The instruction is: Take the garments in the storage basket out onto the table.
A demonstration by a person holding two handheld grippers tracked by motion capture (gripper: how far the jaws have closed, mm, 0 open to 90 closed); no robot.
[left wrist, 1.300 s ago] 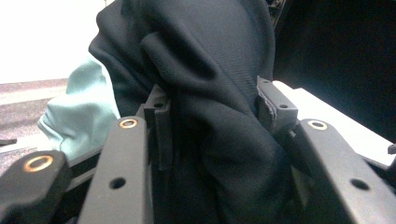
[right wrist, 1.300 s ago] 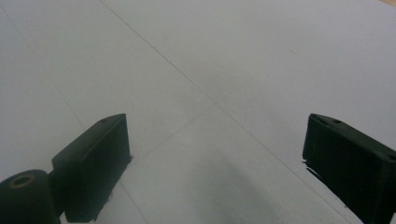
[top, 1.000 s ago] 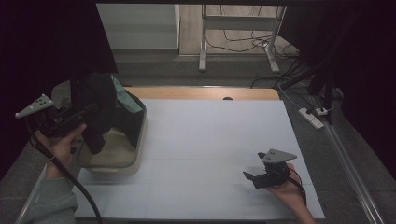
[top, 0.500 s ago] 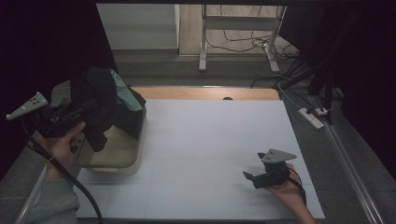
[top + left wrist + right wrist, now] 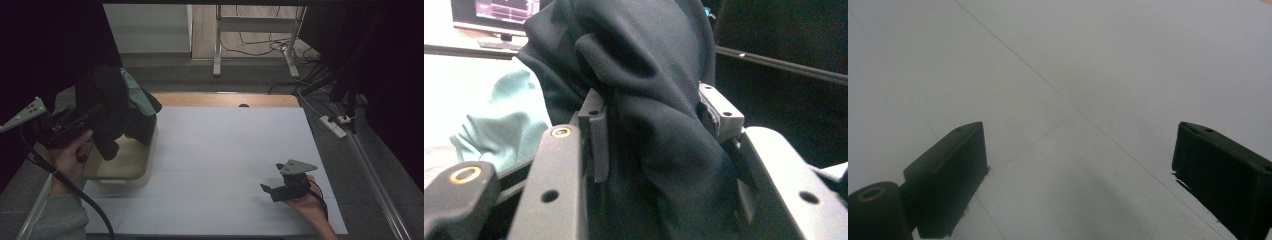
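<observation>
Where the high view looks down on the table, the left gripper hangs above the beige tub at the table's left edge, its jaws clenched on a black garment that droops in a thick bunch over the tub. A teal cloth lies against the far side of the black bundle, and the left hand grips the tool's body beside the tub's near left corner. Near the table's front right corner the right gripper rests low on the pale surface in the right hand, pointing toward the left edge, well apart from the tub.

In the left gripper view, dark fabric fills the space between both jaws, pressed by the pads on either side, with the teal cloth behind it at the left.

In the right gripper view, the two jaws stand wide and released, with bare table between and beyond them.
</observation>
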